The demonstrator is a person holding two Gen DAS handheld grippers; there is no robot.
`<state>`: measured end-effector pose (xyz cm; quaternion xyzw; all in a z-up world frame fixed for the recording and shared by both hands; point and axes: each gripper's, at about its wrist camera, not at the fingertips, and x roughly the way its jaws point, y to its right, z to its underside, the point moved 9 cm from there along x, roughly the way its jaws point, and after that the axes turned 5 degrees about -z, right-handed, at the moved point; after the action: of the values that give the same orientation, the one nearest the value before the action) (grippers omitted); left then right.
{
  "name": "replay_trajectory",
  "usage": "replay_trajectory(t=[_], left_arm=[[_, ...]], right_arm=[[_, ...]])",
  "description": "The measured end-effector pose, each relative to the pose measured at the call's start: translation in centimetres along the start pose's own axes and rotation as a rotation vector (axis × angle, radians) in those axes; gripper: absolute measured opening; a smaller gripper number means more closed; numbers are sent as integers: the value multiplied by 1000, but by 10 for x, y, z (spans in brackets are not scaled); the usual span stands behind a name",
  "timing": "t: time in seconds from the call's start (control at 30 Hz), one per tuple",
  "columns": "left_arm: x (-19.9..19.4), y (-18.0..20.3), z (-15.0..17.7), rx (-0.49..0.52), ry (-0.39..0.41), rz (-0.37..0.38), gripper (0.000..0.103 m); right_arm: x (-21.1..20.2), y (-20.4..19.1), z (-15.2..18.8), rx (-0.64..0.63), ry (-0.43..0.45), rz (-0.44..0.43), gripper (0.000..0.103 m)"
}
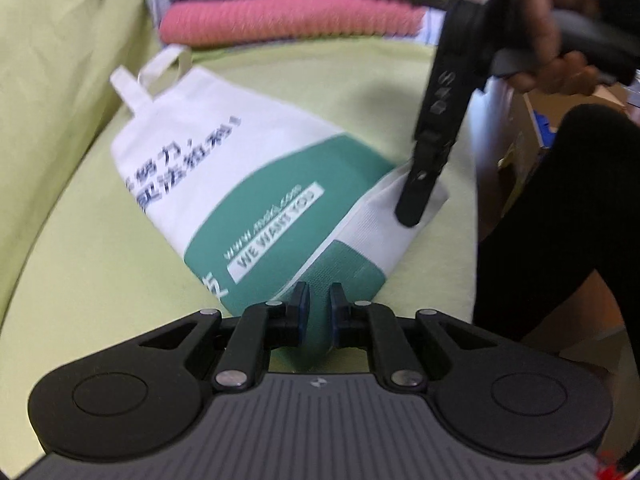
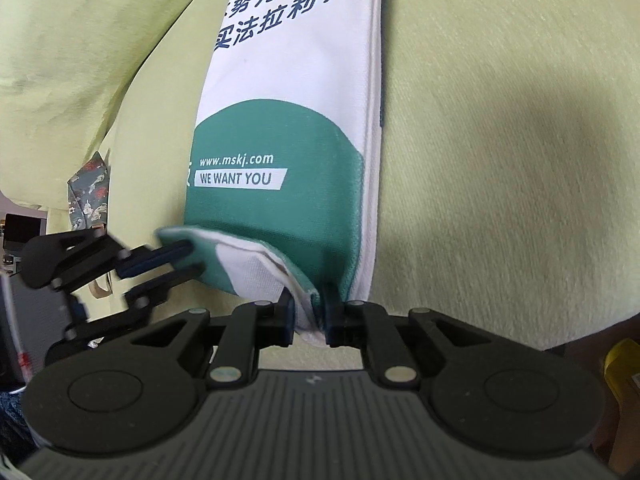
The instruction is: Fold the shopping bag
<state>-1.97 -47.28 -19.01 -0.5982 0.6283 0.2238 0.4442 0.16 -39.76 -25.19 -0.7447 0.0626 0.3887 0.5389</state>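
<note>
A white and green shopping bag (image 1: 224, 168) with printed text lies folded lengthwise on a light green cushion; its handles (image 1: 160, 76) point away at the far end. My left gripper (image 1: 319, 304) is shut on the bag's near green corner. In the right wrist view the bag (image 2: 288, 80) stretches away from me, and my right gripper (image 2: 308, 312) is shut on its other bottom corner, where white and green cloth bunches between the pads. The left gripper (image 2: 180, 260) shows there too, clamped on the lifted green corner. The right gripper (image 1: 412, 200) appears in the left wrist view on the white corner.
The green sofa seat (image 2: 500, 140) spreads wide to the right of the bag, with a back cushion (image 1: 52, 80) on the left. A pink and a blue folded knit (image 1: 288, 20) are stacked beyond the handles. A person's hand (image 1: 552, 40) and dark-clad leg (image 1: 560, 220) are at right.
</note>
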Motion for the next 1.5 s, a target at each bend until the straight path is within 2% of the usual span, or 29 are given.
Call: replay_trajectory(t=[0.13,0.2,0.27,0.3,0.33,0.37,0.4,0.47,0.53,0.6,0.73,0.83,0.93,1.0,1.13,1.23,1.33,1.5], left_arm=[[7,-7,2,-82,-6,13,11],[8,-9,2,-101,-2,14,11],[8,-9,2,-102,2,9,11],[8,-8,2,-100,5,7,11],[8,-8,2,-99,9,5,11],[8,-8,2,-100,11,5,11],[9,-8,2,-103,13,7,11],[9,-8,2,-101,15,4,11],[10,-7,1,-90,19,-5,11],[11,-6,1,-77,23,-12,11],[10,-5,2,-58,41,-20,11],[11,-3,4,-20,71,-33,11],[11,-2,6,15,103,-52,11],[10,-5,9,28,123,-73,11],[7,-13,16,-55,136,-61,11],[4,-10,18,-60,138,-94,11],[1,-8,20,-75,142,-113,11],[4,-19,25,-154,176,-76,11]], right_arm=[[0,-5,0,-18,39,15,11],[-8,-11,6,-54,138,44,15],[-19,-20,15,-123,264,95,24],[-25,-26,24,-184,342,158,26],[-30,-33,34,-245,419,236,33],[-34,-41,45,-312,486,314,33],[-33,-51,56,-394,536,388,30],[-23,-75,79,-605,603,536,17],[-7,-96,95,-818,638,632,10],[12,-106,98,-952,617,685,10],[31,-86,79,-1016,571,794,5],[41,-68,64,-956,499,784,2],[41,-66,55,-890,489,751,1],[36,-62,47,-808,492,694,0],[32,-56,34,-726,493,590,0],[33,-48,31,-665,500,543,0],[35,-45,31,-649,505,527,0],[36,-47,39,-654,507,533,0]])
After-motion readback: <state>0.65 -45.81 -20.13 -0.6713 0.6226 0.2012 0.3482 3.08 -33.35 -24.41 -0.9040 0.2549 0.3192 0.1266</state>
